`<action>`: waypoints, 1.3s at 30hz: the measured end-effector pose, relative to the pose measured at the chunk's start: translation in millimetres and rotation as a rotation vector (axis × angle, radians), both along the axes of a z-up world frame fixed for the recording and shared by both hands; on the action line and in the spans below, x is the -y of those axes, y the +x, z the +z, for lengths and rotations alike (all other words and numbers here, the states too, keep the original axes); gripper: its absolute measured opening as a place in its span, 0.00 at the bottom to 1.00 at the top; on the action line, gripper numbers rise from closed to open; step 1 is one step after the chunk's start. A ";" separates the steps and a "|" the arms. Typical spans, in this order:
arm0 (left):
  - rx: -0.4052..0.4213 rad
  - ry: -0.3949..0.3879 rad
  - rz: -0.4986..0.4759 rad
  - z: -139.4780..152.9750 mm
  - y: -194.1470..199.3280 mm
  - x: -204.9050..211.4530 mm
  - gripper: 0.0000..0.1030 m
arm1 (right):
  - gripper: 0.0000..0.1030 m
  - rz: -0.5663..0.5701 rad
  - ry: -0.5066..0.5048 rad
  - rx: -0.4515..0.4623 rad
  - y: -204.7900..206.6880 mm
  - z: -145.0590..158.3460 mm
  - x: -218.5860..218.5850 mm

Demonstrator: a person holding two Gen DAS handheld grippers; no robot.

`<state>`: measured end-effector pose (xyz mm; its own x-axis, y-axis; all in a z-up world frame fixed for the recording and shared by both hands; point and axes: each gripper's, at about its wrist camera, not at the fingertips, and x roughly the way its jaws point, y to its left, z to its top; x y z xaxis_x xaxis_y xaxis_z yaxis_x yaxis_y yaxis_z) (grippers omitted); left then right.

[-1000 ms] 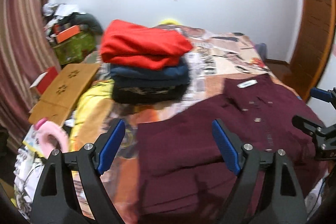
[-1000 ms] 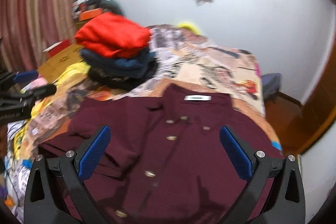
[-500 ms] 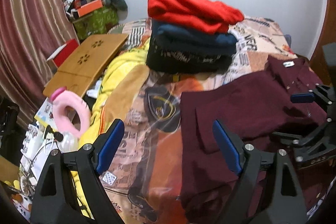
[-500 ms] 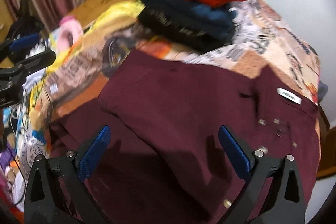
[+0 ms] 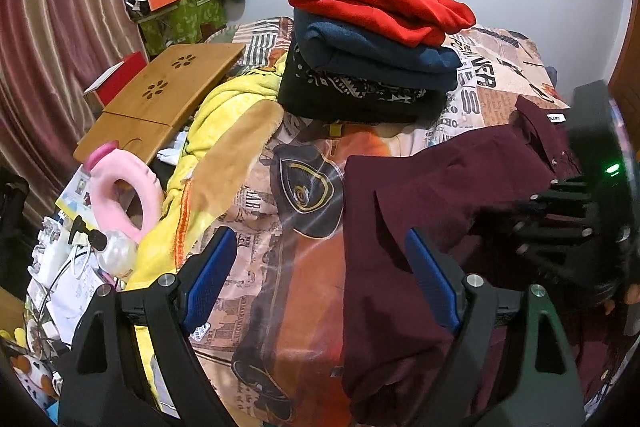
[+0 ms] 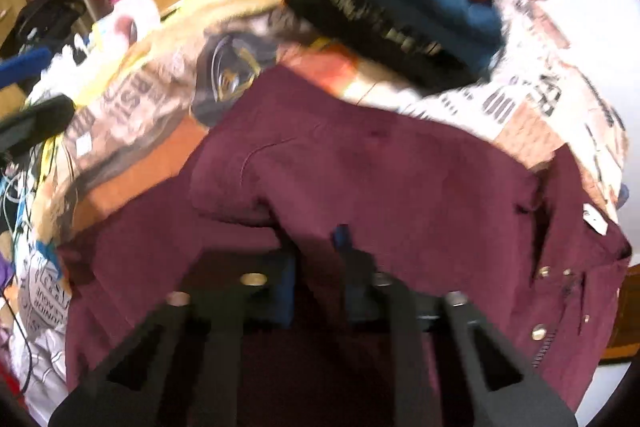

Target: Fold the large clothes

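A maroon button shirt (image 5: pixel 440 195) lies on the bed with its left sleeve folded across the body; it also fills the right wrist view (image 6: pixel 380 179). My left gripper (image 5: pixel 320 283) is open and empty, hovering over the bedspread at the shirt's left edge. My right gripper (image 6: pixel 316 267) has its jaws closed on a fold of the maroon shirt near the folded sleeve; it shows at the right of the left wrist view (image 5: pixel 560 223). The right wrist view is blurred.
A stack of folded clothes, red on top (image 5: pixel 368 3), stands at the back of the bed. A yellow blanket (image 5: pixel 224 131), a wooden lap tray (image 5: pixel 160 99) and a pink ring (image 5: pixel 120 187) lie to the left. The printed bedspread (image 5: pixel 288 267) lies under the left gripper.
My right gripper dropped onto the shirt and its jaws closed on the fabric. My left gripper stayed open and shifted slightly lower and nearer the shirt's left edge.
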<state>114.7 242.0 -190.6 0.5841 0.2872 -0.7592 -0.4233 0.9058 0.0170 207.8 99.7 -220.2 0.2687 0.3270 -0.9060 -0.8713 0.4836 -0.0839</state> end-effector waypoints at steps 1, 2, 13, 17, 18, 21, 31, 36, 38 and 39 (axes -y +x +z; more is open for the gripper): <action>0.000 0.000 0.002 0.7 0.7 1.0 0.83 | 0.08 -0.011 0.023 0.000 2.2 3.8 1.5; 0.002 -0.001 0.002 1.6 1.0 1.8 0.83 | 0.08 -0.033 0.064 0.008 5.8 13.8 9.3; 0.035 0.038 -0.040 22.3 11.1 29.7 0.83 | 0.07 -0.327 0.466 0.131 36.5 134.8 129.8; 0.047 0.059 -0.068 28.1 17.1 44.6 0.83 | 0.07 -0.439 0.507 0.242 33.8 155.7 187.0; 0.048 0.061 -0.077 29.0 19.7 49.7 0.83 | 0.06 -0.456 0.507 0.249 33.6 154.8 194.1; 0.046 0.060 -0.096 29.7 25.2 60.1 0.83 | 0.06 -0.542 0.490 0.229 35.8 140.7 226.7; 0.015 0.079 -0.161 24.6 40.1 92.4 0.83 | 0.08 -0.690 0.405 0.050 46.4 100.7 288.8; 0.003 0.070 -0.170 18.6 48.7 97.3 0.83 | 0.42 -0.721 0.455 -0.062 68.1 92.8 293.1; -0.002 0.064 -0.173 16.2 52.8 97.5 0.83 | 0.47 -0.739 0.459 -0.072 77.9 89.2 290.7; -0.004 0.062 -0.174 15.4 53.7 97.3 0.83 | 0.47 -0.745 0.458 -0.079 83.3 87.5 289.3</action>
<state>168.4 144.7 -175.2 0.6264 0.2282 -0.7453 -0.2601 0.9626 0.0762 291.1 -189.6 -132.7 0.4997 0.4272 -0.7536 -0.3101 0.9005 0.3048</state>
